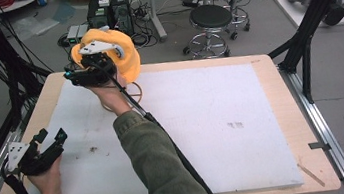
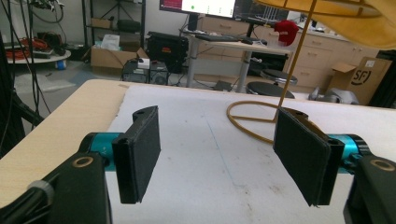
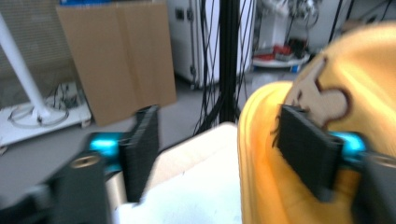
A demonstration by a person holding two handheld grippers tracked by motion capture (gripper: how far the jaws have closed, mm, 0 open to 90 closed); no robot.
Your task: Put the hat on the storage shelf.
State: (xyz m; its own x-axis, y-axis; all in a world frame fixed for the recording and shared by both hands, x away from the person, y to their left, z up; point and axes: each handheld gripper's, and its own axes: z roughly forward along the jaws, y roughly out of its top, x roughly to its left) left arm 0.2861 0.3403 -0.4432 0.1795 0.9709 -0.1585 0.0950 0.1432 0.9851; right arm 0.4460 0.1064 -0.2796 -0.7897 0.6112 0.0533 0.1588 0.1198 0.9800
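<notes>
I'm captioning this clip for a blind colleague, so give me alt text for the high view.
A person's right gripper, jaws open, is raised beside an orange hat perched on a thin wire stand at the far left of a white-covered table. The left gripper rests near the table's front left corner with its jaws open and nothing between them.

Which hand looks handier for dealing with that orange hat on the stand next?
Probably the right. The right gripper is up beside the orange hat on its stand, jaws open. The left gripper rests open at the table's near corner, well away.
</notes>
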